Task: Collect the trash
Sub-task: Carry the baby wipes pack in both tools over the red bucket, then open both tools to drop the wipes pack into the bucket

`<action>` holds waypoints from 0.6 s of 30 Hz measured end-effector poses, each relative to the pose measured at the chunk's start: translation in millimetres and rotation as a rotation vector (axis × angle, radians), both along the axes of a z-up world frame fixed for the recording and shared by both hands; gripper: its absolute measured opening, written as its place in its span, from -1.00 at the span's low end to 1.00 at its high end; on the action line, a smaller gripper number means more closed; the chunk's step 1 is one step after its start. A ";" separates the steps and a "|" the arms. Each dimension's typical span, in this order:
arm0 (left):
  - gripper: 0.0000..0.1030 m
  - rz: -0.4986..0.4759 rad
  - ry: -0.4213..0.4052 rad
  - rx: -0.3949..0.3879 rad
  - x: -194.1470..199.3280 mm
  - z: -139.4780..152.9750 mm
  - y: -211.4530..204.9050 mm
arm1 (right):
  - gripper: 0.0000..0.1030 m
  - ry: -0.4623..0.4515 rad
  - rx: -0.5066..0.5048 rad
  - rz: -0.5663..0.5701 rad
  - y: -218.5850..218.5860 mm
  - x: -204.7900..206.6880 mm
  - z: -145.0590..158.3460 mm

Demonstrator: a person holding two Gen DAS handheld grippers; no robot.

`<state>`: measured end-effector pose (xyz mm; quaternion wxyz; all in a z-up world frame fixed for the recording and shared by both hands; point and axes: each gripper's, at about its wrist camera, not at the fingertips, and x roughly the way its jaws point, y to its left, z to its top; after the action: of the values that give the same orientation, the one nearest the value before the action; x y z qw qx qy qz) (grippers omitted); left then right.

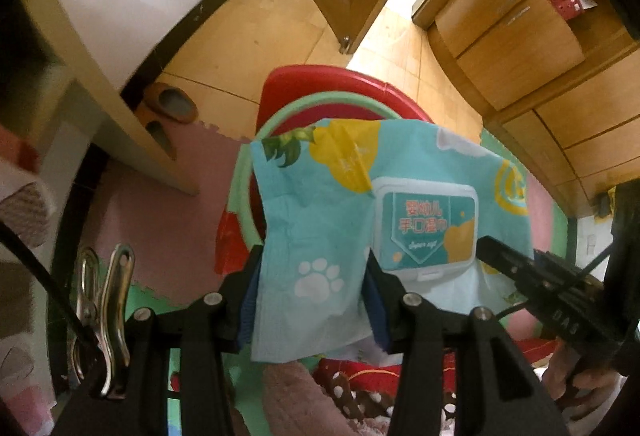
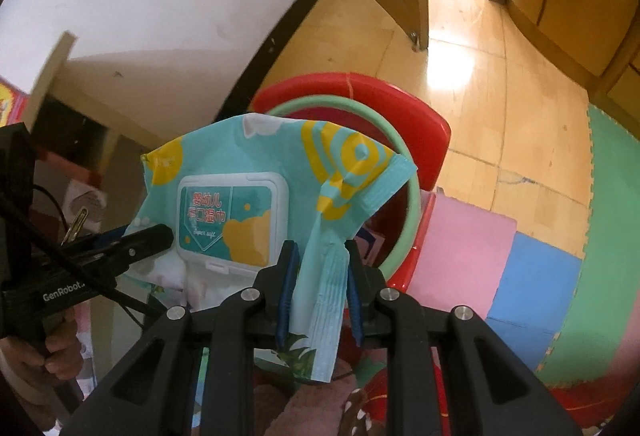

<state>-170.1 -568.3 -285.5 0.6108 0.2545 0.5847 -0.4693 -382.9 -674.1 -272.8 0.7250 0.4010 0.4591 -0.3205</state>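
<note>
Item: one crumpled turquoise plastic wet-wipe packet [image 1: 340, 220] with white flip lid, yellow shapes and paw print, centre frame in both wrist views, held in the air between two grippers. Left gripper [image 1: 312, 300] clamped on its paw-print end; right gripper [image 2: 320, 276] clamped on its crimped seam end. Behind it, upper centre: red plastic basin [image 2: 424, 124] with a pale-green ring [image 2: 414, 196], on the wooden floor [image 2: 480, 84] beside foam mats [image 2: 464, 248].

i see a soft, crinkled plastic-film wipes pack [image 1: 320, 236] with a smooth, hard white plastic lid [image 1: 426, 228]. the bin [image 2: 400, 108] looks like glossy red plastic, the floor [image 2: 500, 84] shiny wood, the mats [image 2: 464, 248] matt foam, the clip [image 1: 116, 316] polished metal, and my gripper fingers [image 2: 320, 356] matt black plastic.
</note>
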 end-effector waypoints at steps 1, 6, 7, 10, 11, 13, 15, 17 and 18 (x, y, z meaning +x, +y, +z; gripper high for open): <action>-0.08 -0.005 0.003 0.005 0.3 -7.8 -4.7 | -0.52 0.000 0.011 -0.008 -4.6 -0.6 -7.3; -0.07 -0.018 0.024 0.027 4.7 -36.6 -22.8 | -0.52 0.014 0.029 -0.023 -22.8 0.1 -31.7; -0.07 -0.020 0.030 0.030 7.1 -42.3 -27.7 | -0.52 0.018 0.033 -0.028 -25.7 1.0 -36.5; -0.06 -0.023 0.049 0.042 11.7 -51.0 -34.3 | -0.50 0.024 0.044 -0.053 -33.7 3.2 -44.7; -0.04 -0.025 0.062 0.049 13.8 -53.9 -37.1 | -0.42 0.027 0.044 -0.060 -34.9 3.7 -46.8; -0.01 -0.029 0.069 0.069 16.3 -56.4 -43.6 | -0.32 0.026 0.050 -0.069 -37.7 4.1 -50.2; 0.06 -0.031 0.076 0.085 20.0 -61.8 -47.6 | -0.13 0.026 0.053 -0.067 -37.8 5.0 -51.0; 0.13 -0.026 0.080 0.092 23.7 -64.1 -49.6 | 0.00 0.035 0.044 -0.063 -37.4 5.0 -51.1; 0.15 -0.023 0.078 0.094 25.3 -64.1 -50.5 | 0.03 0.041 0.038 -0.063 -36.8 4.7 -51.0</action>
<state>-144.9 -618.8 -349.6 0.5695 0.2712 0.6263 -0.4581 -378.2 -710.9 -323.8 0.6972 0.4224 0.4669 -0.3428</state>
